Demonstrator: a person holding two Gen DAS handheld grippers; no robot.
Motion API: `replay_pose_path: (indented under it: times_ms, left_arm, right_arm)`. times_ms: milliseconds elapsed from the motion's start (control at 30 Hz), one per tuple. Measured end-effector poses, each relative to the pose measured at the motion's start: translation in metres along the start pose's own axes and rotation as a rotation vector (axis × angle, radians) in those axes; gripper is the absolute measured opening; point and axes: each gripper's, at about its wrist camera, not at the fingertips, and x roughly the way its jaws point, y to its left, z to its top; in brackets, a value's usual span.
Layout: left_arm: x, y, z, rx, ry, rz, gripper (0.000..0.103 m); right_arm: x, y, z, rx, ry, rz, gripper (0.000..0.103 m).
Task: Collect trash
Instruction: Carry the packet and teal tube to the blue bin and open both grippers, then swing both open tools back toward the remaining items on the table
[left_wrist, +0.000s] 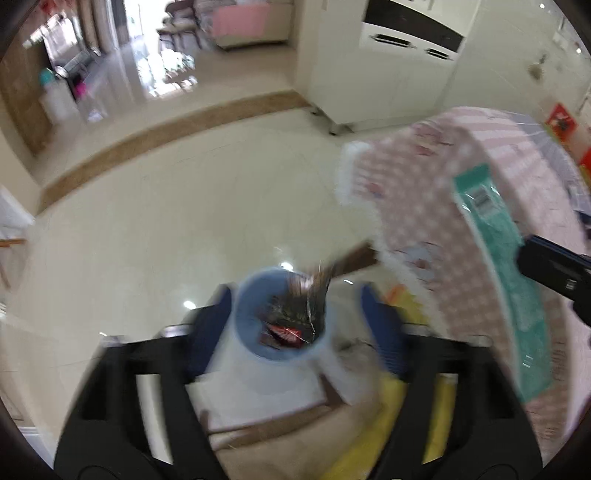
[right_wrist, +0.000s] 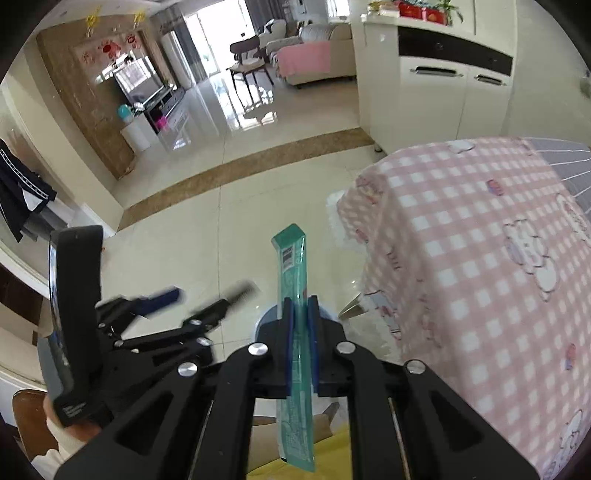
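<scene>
My left gripper (left_wrist: 299, 317) stands open above a white bin with a blue rim (left_wrist: 251, 325) on the floor. Its blue pads (left_wrist: 218, 321) flank the bin's mouth. A dark crumpled wrapper (left_wrist: 295, 314) with a red scrap under it lies in that mouth, free of the pads. My right gripper (right_wrist: 301, 325) is shut on a long teal wrapper (right_wrist: 291, 266), which stands upright between its pads. In the left wrist view that teal wrapper (left_wrist: 495, 243) hangs blurred at the right. The left gripper (right_wrist: 207, 295) shows open in the right wrist view. The bin (right_wrist: 264, 319) is mostly hidden there.
A table under a pink checked cloth (right_wrist: 461, 258) fills the right side, its corner close to the bin. A white cabinet (right_wrist: 424, 103) stands behind it. Glossy cream floor tiles (right_wrist: 221, 221) spread to the left. Something yellow (left_wrist: 391, 398) lies below the grippers.
</scene>
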Motion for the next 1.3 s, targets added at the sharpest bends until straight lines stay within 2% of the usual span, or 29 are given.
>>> replay_pose_path:
  times_ms: [33, 100, 200, 300, 367, 433, 467, 500, 533, 600, 700, 767, 867, 1033, 1300]
  left_arm:
    - [0.001, 0.002, -0.001, 0.017, -0.024, 0.070, 0.074]
    - [0.003, 0.007, -0.003, 0.034, -0.043, 0.142, 0.074]
    - [0.009, 0.023, -0.006, 0.000, 0.002, 0.099, 0.074]
    - [0.012, 0.034, -0.009, -0.013, 0.028, 0.054, 0.074]
    - [0.016, 0.044, -0.011, -0.056, 0.062, 0.025, 0.074]
    - [0.017, 0.050, -0.013, -0.078, 0.073, 0.018, 0.074]
    - [0.017, 0.051, -0.014, -0.083, 0.076, 0.017, 0.074]
    - [0.016, 0.053, -0.016, -0.088, 0.078, 0.008, 0.074]
    - [0.015, 0.056, -0.017, -0.094, 0.082, -0.001, 0.074]
    - [0.014, 0.061, -0.019, -0.106, 0.084, -0.005, 0.074]
    - [0.007, 0.067, -0.019, -0.117, 0.069, 0.020, 0.074]
    - [0.006, 0.071, -0.018, -0.125, 0.064, 0.022, 0.074]
    - [0.000, 0.070, -0.015, -0.121, 0.055, 0.064, 0.074]
    - [-0.019, 0.061, -0.009, -0.100, 0.015, 0.050, 0.074]
    - [-0.041, 0.047, -0.002, -0.076, -0.022, -0.004, 0.074]
  right_arm:
    - [0.004, 0.002, 0.001, -0.003, 0.008, -0.003, 0.008]
    - [0.012, 0.005, 0.002, -0.015, 0.017, -0.013, 0.008]
    - [0.023, 0.008, 0.004, -0.031, 0.032, -0.024, 0.008]
    - [0.048, 0.023, 0.007, -0.072, 0.086, -0.016, 0.008]
    - [0.062, 0.026, 0.010, -0.060, 0.116, -0.015, 0.008]
    - [0.073, 0.033, 0.013, -0.075, 0.131, -0.004, 0.014]
    - [0.077, 0.037, 0.015, -0.091, 0.139, -0.004, 0.025]
    - [0.084, 0.041, 0.017, -0.098, 0.163, -0.019, 0.066]
    - [0.089, 0.042, 0.019, -0.088, 0.183, -0.034, 0.087]
    - [0.091, 0.042, 0.023, -0.087, 0.168, -0.018, 0.087]
    - [0.092, 0.044, 0.020, -0.112, 0.174, -0.063, 0.087]
    - [0.092, 0.044, 0.018, -0.106, 0.182, -0.053, 0.087]
    - [0.089, 0.042, 0.013, -0.109, 0.196, -0.046, 0.087]
    - [0.076, 0.039, 0.009, -0.112, 0.199, -0.039, 0.087]
    - [0.045, 0.029, 0.003, -0.079, 0.147, -0.032, 0.087]
